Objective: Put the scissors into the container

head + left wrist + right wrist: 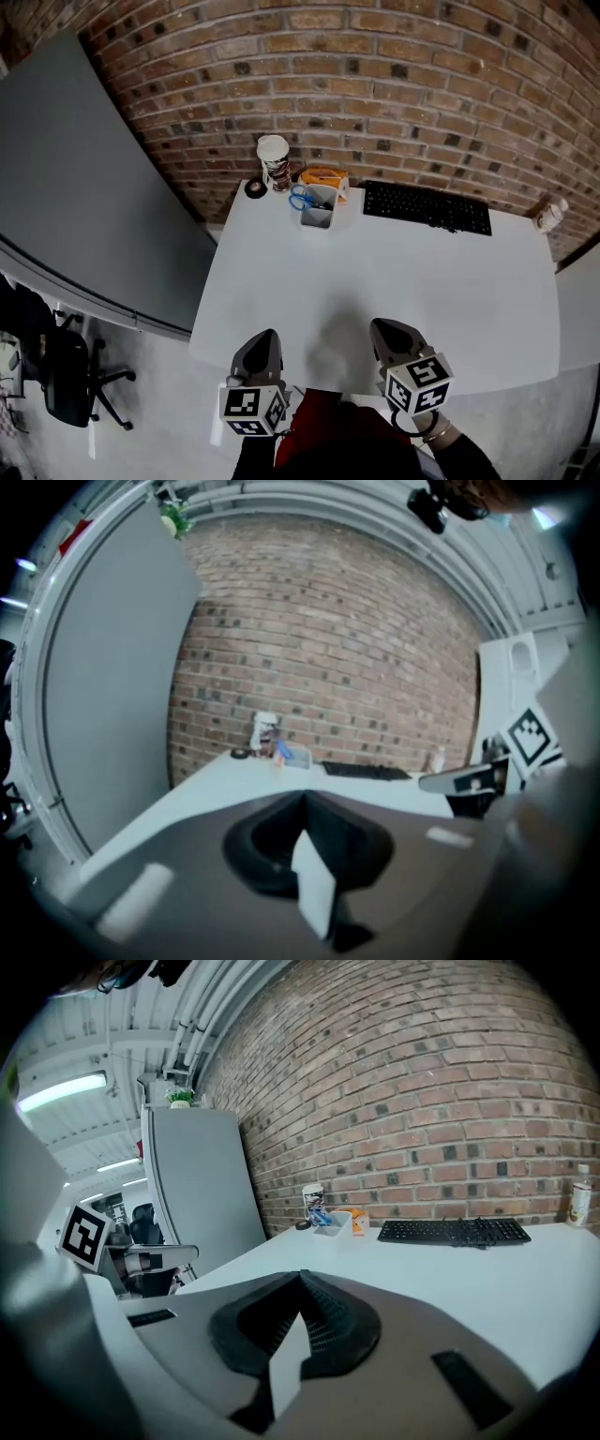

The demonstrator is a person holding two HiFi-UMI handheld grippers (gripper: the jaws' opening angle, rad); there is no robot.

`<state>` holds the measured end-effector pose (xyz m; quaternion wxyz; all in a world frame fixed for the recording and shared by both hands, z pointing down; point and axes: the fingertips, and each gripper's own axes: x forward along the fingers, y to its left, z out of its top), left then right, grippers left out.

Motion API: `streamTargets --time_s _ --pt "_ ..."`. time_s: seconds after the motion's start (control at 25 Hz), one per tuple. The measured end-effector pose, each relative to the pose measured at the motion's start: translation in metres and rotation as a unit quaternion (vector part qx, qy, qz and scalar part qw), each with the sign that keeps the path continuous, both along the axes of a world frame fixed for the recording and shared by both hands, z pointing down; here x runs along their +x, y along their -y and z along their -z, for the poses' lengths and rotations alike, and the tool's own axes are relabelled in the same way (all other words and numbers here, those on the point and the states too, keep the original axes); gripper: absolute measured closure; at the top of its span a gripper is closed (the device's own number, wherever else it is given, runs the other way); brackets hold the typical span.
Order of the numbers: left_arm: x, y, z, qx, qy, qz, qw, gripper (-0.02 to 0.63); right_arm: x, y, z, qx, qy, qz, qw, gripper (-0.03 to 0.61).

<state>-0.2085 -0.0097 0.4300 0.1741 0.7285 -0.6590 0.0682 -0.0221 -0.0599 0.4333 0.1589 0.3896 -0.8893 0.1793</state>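
Blue-handled scissors [301, 197] stand in a small clear container [319, 217] at the far side of the white table [375, 281], handles up. Both gripper views show the container [292, 757] [337, 1225] small and far ahead, with the scissors [322, 1218] poking out of it. My left gripper [269, 334] and right gripper [381, 325] hover side by side at the table's near edge, far from the container. In each gripper view the jaws of the left gripper [303, 797] and right gripper [302, 1274] meet in a point with nothing between them.
A black keyboard [427, 206] lies right of the container. A paper cup [274, 161], an orange object [323, 176] and a black tape roll [255, 188] sit behind it by the brick wall. A bottle [551, 216] stands far right. A grey partition [84, 187] flanks the left.
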Motion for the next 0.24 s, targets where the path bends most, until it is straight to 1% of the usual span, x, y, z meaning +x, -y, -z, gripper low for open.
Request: streamTargets --time_s 0.24 --pt "0.007 -0.033 0.002 -0.005 0.000 0.010 0.9999 0.611 0.007 -0.026 0.003 -0.003 0.006 0.008 1.000 0.571"
